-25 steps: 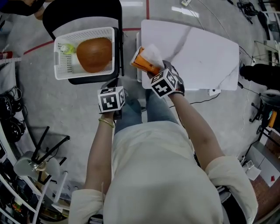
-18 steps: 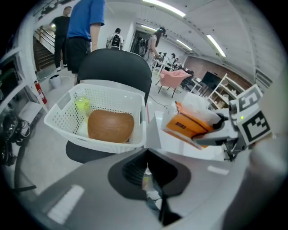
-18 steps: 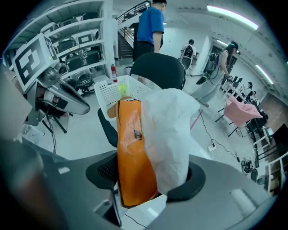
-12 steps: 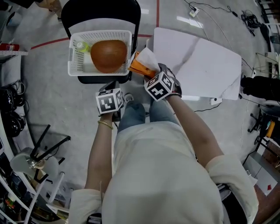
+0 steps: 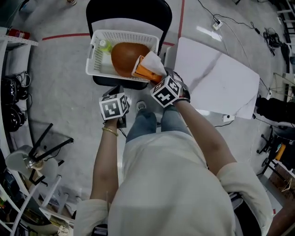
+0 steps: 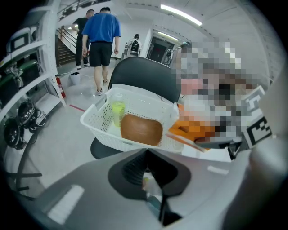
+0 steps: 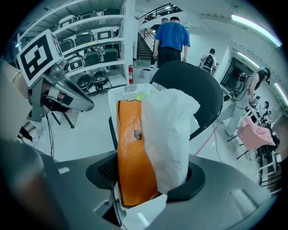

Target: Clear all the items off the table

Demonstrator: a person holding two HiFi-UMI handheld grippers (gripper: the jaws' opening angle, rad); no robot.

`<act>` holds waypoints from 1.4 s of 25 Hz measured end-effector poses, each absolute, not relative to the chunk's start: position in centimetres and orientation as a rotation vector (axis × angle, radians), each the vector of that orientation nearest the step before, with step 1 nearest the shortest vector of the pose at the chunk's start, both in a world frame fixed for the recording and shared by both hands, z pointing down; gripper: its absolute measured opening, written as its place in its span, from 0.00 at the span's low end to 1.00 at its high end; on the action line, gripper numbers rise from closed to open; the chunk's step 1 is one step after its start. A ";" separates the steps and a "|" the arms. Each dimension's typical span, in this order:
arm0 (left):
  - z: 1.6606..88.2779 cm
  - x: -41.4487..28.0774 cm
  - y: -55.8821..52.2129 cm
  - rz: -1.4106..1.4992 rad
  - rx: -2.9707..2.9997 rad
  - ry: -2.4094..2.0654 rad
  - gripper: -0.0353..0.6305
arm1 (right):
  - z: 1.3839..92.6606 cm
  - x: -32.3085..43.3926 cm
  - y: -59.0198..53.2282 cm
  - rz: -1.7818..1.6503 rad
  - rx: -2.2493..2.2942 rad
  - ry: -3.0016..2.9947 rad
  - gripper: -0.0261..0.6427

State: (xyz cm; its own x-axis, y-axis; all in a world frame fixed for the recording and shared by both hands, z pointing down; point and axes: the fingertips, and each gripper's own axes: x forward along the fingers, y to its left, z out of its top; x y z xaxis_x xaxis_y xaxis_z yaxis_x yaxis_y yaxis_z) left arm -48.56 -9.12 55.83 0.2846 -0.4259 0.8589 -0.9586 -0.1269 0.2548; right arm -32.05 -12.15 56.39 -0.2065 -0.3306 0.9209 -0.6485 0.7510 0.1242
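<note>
The right claw (image 7: pixel 148 177) has moved away from the table (image 5: pixel 221 83) and over to the basket (image 5: pixel 94 62) on the black chair (image 5: pixel 129 9). A moment ago the orange pack (image 7: pixel 132 152) hung by the edge of the table. Now it hangs over the near rim of the basket, just beside the brown round thing (image 5: pixel 126 56) that lies inside. A small green bottle (image 5: pixel 105 46) lies in the basket too. The left claw (image 6: pixel 146 157) has come along as well. It is closed tight with nothing in it, and it waits near the chair. I think the pack is nearly put away and only needs to be let go. The table looks bare, so this may be the last thing, but the arm hides a bit of the table, so I am not sure. The right claw is wide because the pack fills it, and both sides press on the pack. The pack is flat and bright orange with a small dark mark. It stands up tall between the sides of the claw. A thin, crinkly white bag (image 7: pixel 173 134) lies against its right side.
</note>
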 end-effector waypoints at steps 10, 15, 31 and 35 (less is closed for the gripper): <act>57.1 -53.1 -9.7 0.744 1.644 -1.336 0.07 | 58.2 -38.6 -14.9 0.289 0.641 -1.847 0.47; 57.6 -53.7 -9.6 0.722 1.613 -1.347 0.07 | 59.3 -40.4 -16.0 0.276 0.611 -1.853 0.47; 61.3 -54.4 -10.9 0.719 1.581 -1.333 0.07 | 64.7 -42.4 -18.1 0.294 0.551 -1.828 0.48; 61.9 -54.3 -11.1 0.717 1.570 -1.330 0.07 | 65.4 -42.6 -18.7 0.285 0.534 -1.823 0.48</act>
